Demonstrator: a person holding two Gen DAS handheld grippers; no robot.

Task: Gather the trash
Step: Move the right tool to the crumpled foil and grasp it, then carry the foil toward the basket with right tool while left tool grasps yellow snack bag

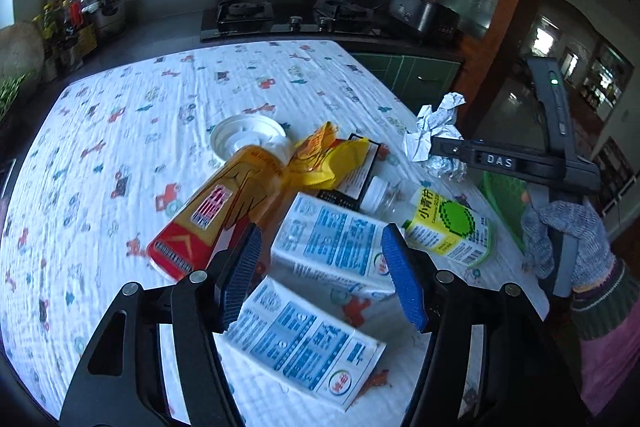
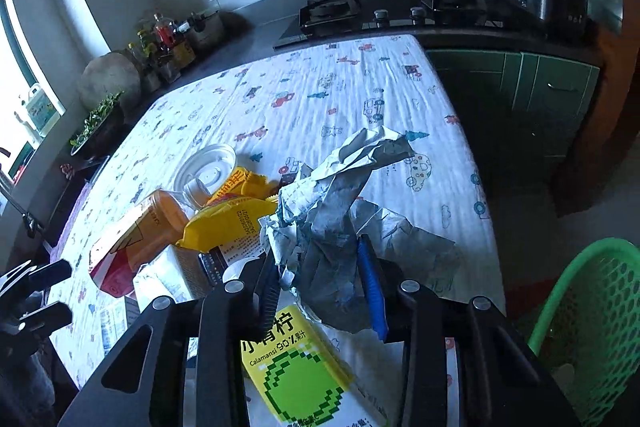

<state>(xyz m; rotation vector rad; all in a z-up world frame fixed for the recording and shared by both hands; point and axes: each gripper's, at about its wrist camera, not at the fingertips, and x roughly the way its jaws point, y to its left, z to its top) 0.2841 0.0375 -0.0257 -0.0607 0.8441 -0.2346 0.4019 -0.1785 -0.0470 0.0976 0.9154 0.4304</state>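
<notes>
Right gripper [image 2: 320,287] is seen clamped on a wad of crumpled paper [image 2: 340,211], which is held just above the desk [image 2: 304,99] and the yellow-green juice carton [image 2: 296,367]. A green mesh basket [image 2: 588,323] is shown off the desk edge to that gripper's right, near it and lower; the coming move is judged to be a short swing that way. The wad is grey-white, creased and irregular, with one long flap pointing up and away from the gripper. Left gripper [image 1: 320,267] is shown open and empty above two blue-and-white milk cartons [image 1: 332,247], farther from the basket
</notes>
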